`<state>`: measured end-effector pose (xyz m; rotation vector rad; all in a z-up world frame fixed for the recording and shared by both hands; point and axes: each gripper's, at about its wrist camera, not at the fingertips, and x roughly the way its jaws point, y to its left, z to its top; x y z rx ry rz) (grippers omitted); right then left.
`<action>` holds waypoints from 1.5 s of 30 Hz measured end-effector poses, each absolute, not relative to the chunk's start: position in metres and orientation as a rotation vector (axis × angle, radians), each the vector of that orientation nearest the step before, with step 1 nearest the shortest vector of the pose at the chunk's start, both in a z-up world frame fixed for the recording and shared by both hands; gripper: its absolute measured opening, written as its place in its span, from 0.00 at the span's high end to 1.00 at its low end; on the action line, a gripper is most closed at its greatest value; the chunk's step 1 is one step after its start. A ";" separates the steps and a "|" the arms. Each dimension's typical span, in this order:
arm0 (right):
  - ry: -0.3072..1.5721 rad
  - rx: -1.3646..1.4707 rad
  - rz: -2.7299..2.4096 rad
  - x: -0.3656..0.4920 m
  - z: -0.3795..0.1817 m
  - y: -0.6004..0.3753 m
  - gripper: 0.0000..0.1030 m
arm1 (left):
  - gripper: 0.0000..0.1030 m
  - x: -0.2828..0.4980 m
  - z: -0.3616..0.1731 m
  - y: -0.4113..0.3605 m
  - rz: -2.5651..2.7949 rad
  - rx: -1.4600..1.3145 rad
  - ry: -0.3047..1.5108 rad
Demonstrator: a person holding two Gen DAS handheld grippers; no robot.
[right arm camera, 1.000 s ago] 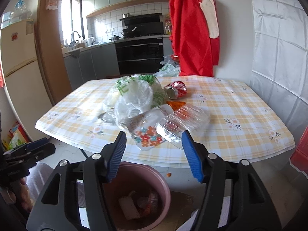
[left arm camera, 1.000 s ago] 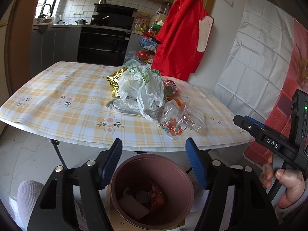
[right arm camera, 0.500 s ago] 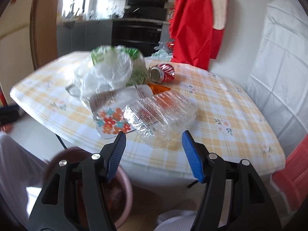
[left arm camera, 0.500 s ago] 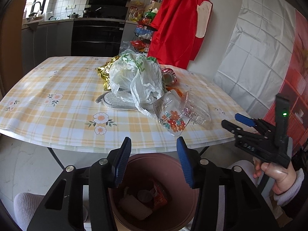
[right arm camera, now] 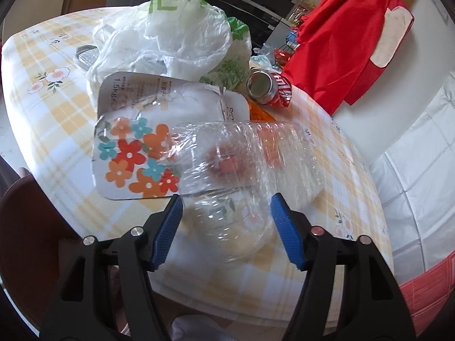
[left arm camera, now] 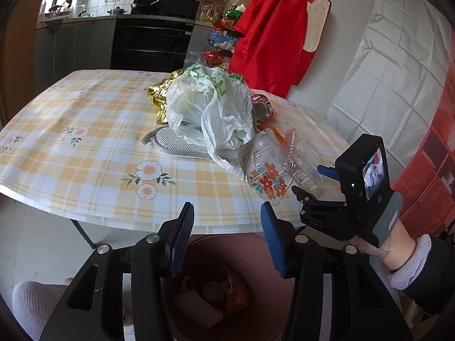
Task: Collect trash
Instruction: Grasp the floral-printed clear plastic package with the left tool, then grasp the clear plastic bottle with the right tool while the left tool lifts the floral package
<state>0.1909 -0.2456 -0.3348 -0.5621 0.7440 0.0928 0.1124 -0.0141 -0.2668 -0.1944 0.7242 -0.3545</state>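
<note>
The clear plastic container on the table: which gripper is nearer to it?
Right. The right gripper is open at the clear plastic container, its near end between the jaws. The left gripper hangs over the pink bin.

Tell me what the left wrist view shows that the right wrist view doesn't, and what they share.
Only the left wrist view: the inside of the pink bin with trash already in it, the gold foil wrapper, and the right claw seen from outside, reaching toward the table edge.

Only the right wrist view: the right claw open around the near end of the clear clamshell box, pads not yet pressing.

Both: the white plastic bag, the flower-print pack, the crushed red can and the checked tablecloth.
</note>
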 end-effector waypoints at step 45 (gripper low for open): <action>0.627 0.176 0.017 0.167 -0.275 -0.373 0.89 | 0.99 0.235 -0.261 -0.107 -0.613 -0.023 0.688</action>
